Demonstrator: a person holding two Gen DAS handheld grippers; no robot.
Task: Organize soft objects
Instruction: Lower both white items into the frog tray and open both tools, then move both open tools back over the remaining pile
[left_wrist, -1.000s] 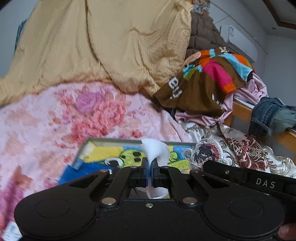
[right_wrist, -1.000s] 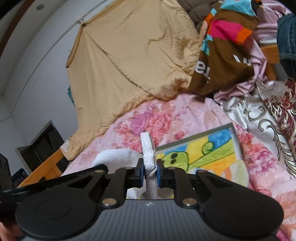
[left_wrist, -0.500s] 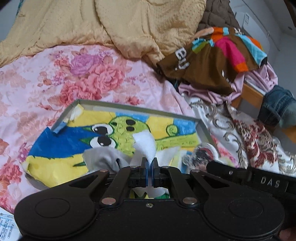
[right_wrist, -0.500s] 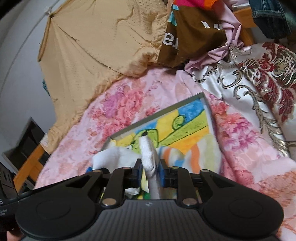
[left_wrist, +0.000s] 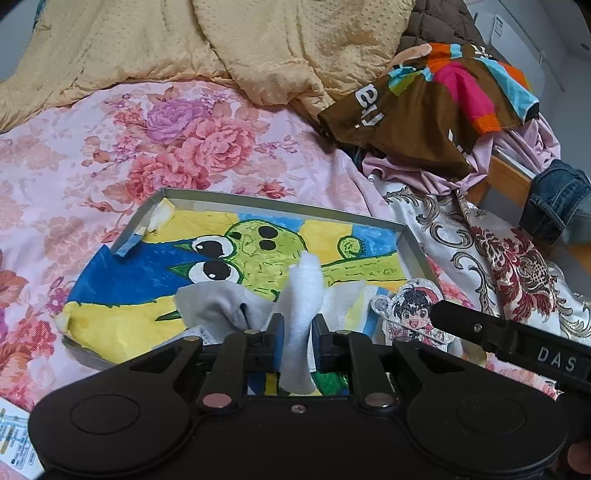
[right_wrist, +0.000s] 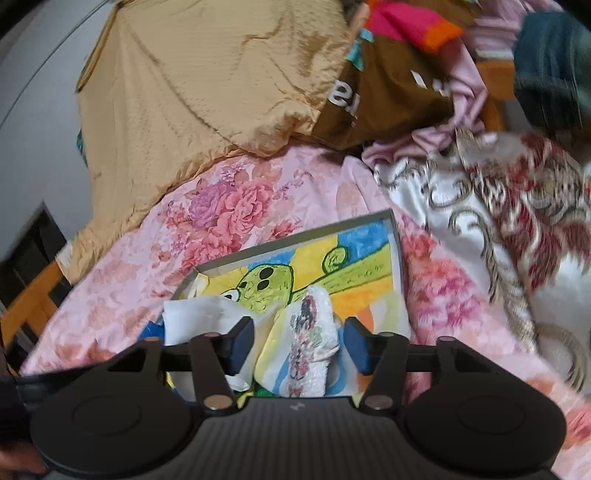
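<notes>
White cloth (left_wrist: 301, 314) is held over the tray (left_wrist: 258, 201) w/ the frog drawing, on the bed w/ the pink flower sheet (left_wrist: 110, 147). One end is pinched in the narrow jaws of the left gripper (left_wrist: 297, 332). The other end, w/ a small print, lies loose between the wide jaws of the right gripper (right_wrist: 299, 345); it is not gripped there. Task is judged partly done: cloth is at the tray but not fully let go. Brown shirt (left_wrist: 424, 107), jeans (left_wrist: 554, 199) & yellow blanket (left_wrist: 221, 44) are not sorted yet.

Right gripper (right_wrist: 299, 345) wide apart around white cloth (right_wrist: 312, 343) (printed) over tray (right_wrist: 295, 240).
</notes>
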